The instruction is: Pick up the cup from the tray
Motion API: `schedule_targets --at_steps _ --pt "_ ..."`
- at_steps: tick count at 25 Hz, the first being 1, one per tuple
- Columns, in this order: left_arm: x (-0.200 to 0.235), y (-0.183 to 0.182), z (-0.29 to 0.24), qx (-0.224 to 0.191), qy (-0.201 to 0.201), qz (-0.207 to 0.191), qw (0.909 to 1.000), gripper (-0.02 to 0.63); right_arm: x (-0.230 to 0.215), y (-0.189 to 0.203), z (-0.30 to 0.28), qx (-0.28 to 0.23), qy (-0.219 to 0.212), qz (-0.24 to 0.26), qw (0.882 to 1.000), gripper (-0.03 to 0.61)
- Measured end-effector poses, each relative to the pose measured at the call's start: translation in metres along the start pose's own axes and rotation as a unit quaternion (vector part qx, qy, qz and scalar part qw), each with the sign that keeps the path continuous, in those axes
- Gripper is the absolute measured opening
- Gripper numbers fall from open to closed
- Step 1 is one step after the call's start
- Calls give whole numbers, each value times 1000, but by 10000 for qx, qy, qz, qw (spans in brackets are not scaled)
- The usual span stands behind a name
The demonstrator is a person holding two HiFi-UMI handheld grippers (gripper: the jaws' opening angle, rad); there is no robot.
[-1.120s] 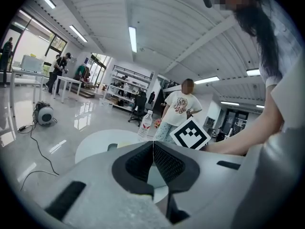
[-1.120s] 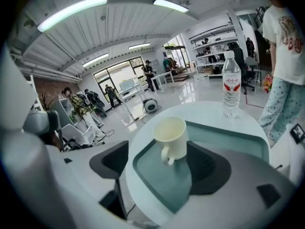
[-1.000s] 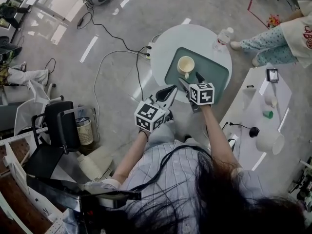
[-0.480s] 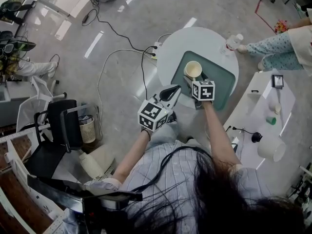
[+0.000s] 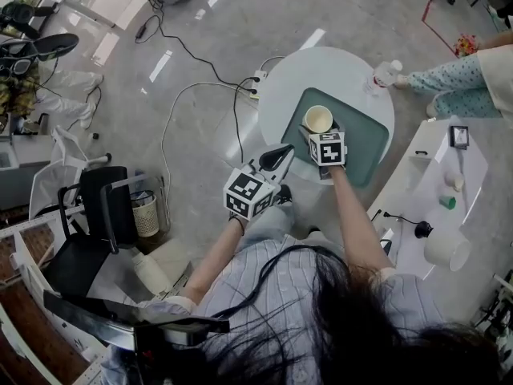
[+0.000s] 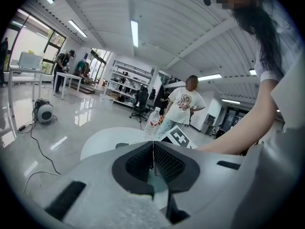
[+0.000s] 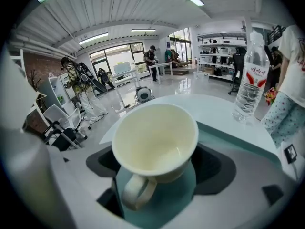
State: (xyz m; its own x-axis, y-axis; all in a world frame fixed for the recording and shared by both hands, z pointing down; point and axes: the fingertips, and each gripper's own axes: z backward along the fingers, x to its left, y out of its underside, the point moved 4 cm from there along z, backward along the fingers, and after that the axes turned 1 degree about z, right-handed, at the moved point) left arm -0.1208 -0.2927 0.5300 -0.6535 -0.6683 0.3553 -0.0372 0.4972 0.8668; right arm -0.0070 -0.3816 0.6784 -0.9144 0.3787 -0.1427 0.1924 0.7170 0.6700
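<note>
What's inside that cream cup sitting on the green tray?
Nothing: the right gripper view looks straight into the cup and shows only its bare cream bottom. The patch of tray directly beneath it is covered by the cup.

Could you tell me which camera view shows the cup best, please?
The right gripper view: the cup fills the frame, upright, empty, handle towards the camera. The head view shows it small on the tray; the left gripper view does not show it.
</note>
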Motion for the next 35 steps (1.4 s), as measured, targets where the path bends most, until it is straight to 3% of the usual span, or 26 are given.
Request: schedule_targets --at_steps 18,35 --pt "5 8 8 109 -105 29 9999 14 -5 2 -5 -146 85 -176 9997 408" --pt "-22 5 13 -92 -142 10 9999 14 10 -24 62 -694 -290 -503 9959 408"
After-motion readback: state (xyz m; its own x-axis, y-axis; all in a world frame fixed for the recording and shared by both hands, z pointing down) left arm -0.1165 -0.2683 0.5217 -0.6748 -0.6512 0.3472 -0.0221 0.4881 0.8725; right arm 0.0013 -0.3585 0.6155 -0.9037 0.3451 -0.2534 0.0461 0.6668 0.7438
